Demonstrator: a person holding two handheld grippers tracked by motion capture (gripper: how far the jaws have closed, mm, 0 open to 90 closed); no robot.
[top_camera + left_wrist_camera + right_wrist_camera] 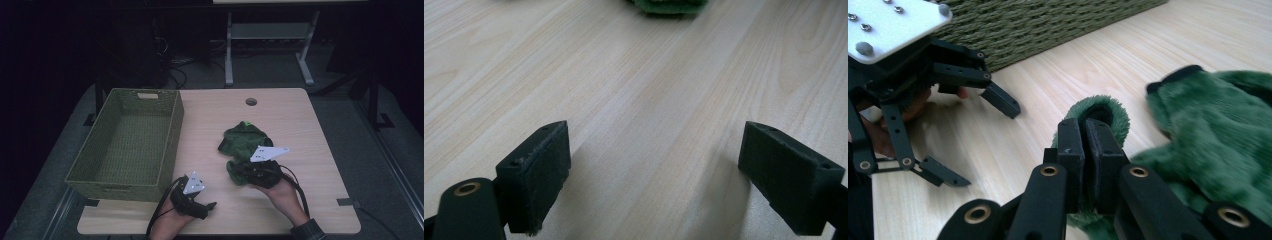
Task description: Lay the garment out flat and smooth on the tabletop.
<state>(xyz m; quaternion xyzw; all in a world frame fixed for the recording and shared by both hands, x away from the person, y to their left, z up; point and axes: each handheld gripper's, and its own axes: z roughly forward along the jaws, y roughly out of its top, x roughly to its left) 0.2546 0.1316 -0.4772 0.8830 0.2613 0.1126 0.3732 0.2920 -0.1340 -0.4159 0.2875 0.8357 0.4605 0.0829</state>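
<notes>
High view: green plush garment [243, 144] lies on the table [300, 125], right of the wicker basket [127, 142], which holds nothing. Right gripper [1084, 145] is clamped on a garment edge. Left gripper [207, 206], jaws spread and unloaded, rests near the basket's front corner. Transfer into the basket appears outstanding.

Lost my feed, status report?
Right hand-held gripper shut on fuzzy green cloth. Left hand-held gripper open over bare table. Woven green basket path clear.
</notes>
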